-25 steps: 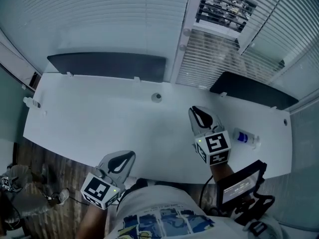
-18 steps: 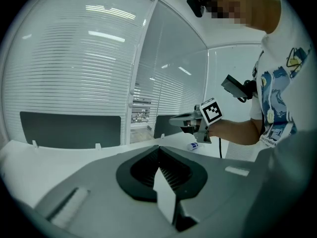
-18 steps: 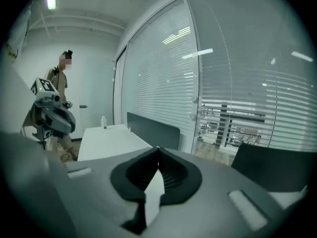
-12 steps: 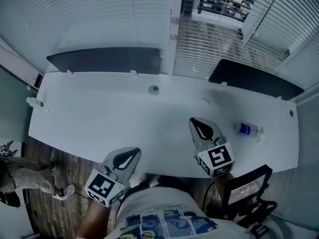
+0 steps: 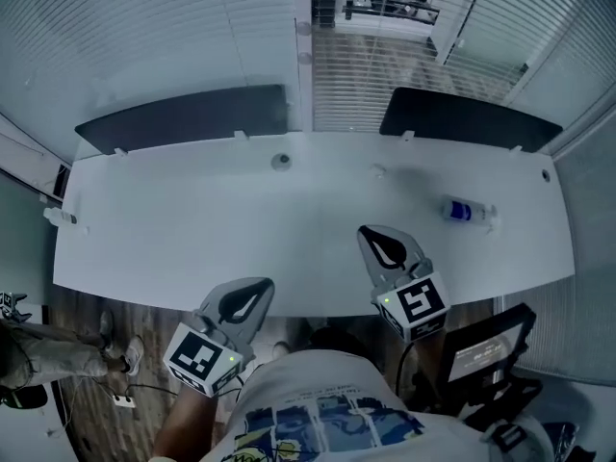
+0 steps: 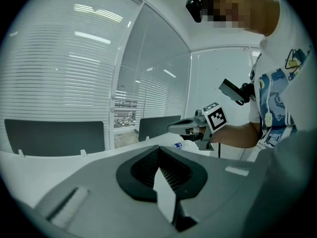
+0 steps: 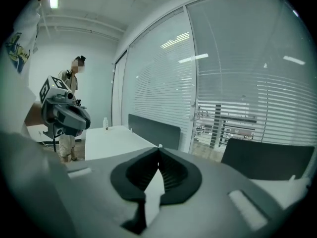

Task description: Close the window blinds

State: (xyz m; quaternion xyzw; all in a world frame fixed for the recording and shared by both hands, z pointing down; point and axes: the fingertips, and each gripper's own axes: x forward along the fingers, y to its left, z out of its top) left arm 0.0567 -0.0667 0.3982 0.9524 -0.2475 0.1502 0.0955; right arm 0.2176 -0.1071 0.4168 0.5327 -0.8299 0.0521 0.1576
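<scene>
Fingers (image 6: 94, 192) on the left gripper (image 5: 262, 285) are sitting pressed together with nothing between them. The right gripper (image 5: 370, 231) is doing the same thing, tips shut and empty. Both are hovering low over the near edge of the long white surface (image 5: 173, 229), pointing across it toward the window. I'm guessing they're being carried closed simply because there's nothing within reach to grab yet.

The white slatted window blinds (image 5: 135, 37) are hanging well beyond the fingertips, past the far edge of the surface and behind the two dark rectangular divider panels (image 5: 183, 118). Ahead of the right fingers, one section of slats (image 5: 385, 61) is letting the outside show through, while the stretch ahead of the left fingers is looking pretty much solid. So my read is that the see-through bit is the part needing closing. Some small round knobs (image 5: 304, 29) are sitting on the white post between the two stretches. Those are probably the controls, though I can't tell for sure.

Off to the right of the right fingers, a clear plastic bottle with a blue label (image 5: 467, 210) is lying on its side. It's well apart from both grippers and not getting in the way. Reaching those blinds is looking like a long lean across the surface.
</scene>
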